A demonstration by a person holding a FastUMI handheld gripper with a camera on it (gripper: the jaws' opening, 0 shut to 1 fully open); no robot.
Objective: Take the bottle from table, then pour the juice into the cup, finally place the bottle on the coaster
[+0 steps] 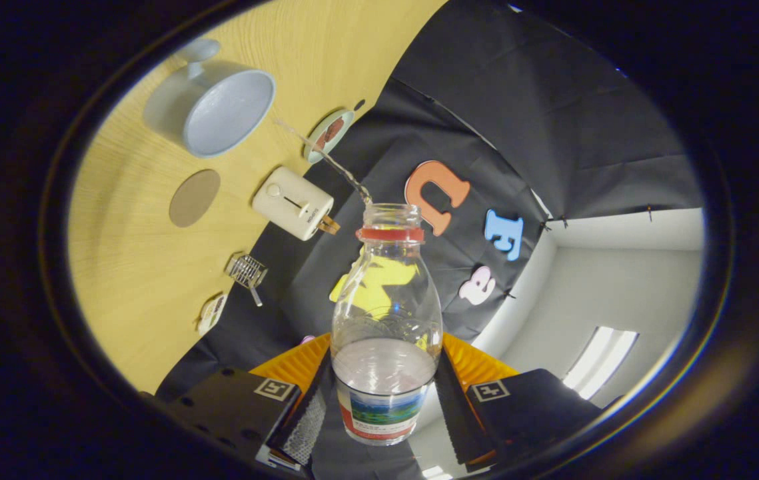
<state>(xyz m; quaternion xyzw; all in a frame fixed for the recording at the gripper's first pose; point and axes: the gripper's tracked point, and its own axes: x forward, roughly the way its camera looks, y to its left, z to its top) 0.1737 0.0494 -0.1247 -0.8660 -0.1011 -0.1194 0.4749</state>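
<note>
Gripper [382, 407]: its 2 fingers close on the lower body of the bottle, 1 pressing on each side, narrowly parted by its width.
Bottle: clear plastic bottle [386, 313] with a red neck ring and a printed label, uncapped, held between the fingers and tilted; a thin stream leaves its mouth.
Table: light wooden tabletop [132, 267], beyond the bottle.
Cup: pale blue round cup [216, 107], on the table, where the stream heads.
Toaster: small cream toaster [292, 202], near the cup.
Coaster: flat round brown coaster [194, 197], between cup and toaster.
Rack: small wire rack [246, 271], near the toaster.
</note>
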